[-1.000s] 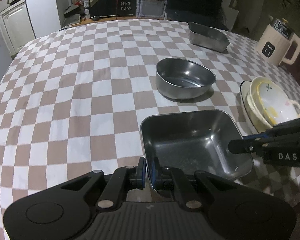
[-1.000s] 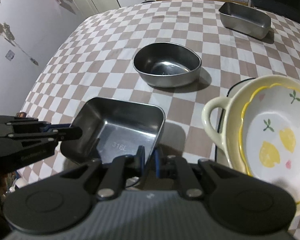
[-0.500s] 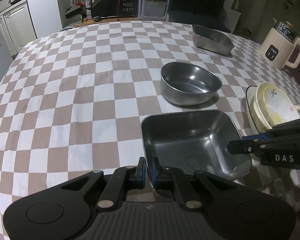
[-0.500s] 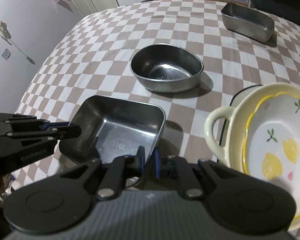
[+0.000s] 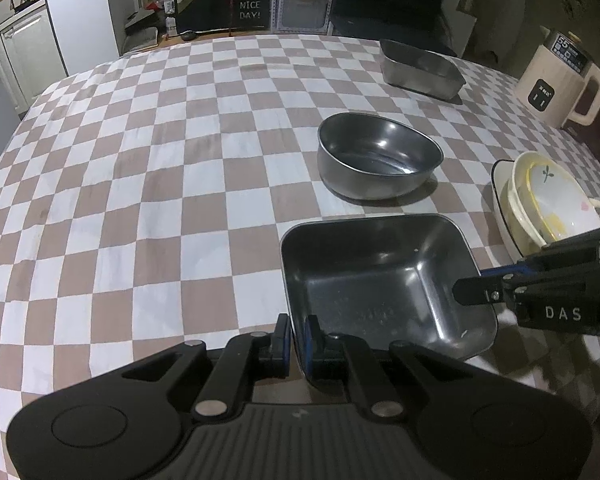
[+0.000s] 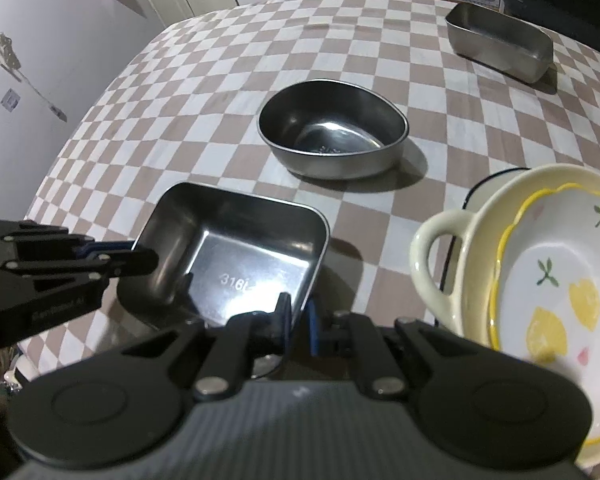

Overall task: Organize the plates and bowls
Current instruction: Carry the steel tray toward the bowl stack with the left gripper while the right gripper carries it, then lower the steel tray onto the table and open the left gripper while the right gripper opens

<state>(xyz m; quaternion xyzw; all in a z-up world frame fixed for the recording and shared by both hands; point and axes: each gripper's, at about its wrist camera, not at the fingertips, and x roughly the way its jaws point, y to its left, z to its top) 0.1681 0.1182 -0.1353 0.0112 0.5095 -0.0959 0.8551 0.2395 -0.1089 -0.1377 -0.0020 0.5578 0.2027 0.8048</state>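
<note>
A square steel tray (image 5: 380, 280) (image 6: 240, 256) is held by its rim from two sides, with a shadow on the cloth beneath it. My left gripper (image 5: 296, 336) is shut on the tray's near-left rim and shows at the left in the right wrist view (image 6: 140, 258). My right gripper (image 6: 298, 320) is shut on the opposite rim and enters the left wrist view from the right (image 5: 472, 290). Beyond the tray stand a round steel bowl (image 5: 376, 156) (image 6: 332, 132) and a rectangular steel container (image 5: 420, 66) (image 6: 500, 42). To the right is a stack of cream ceramic bowls (image 5: 540, 196) (image 6: 540, 260).
The checked tablecloth (image 5: 160, 160) covers a round table that drops off at the near and left edges. A cream electric kettle (image 5: 556, 80) stands at the far right. Cabinets and a poster lie beyond the far edge.
Both grippers keep their hold on the square tray. The views shift only slightly; nothing else on the table has moved.
</note>
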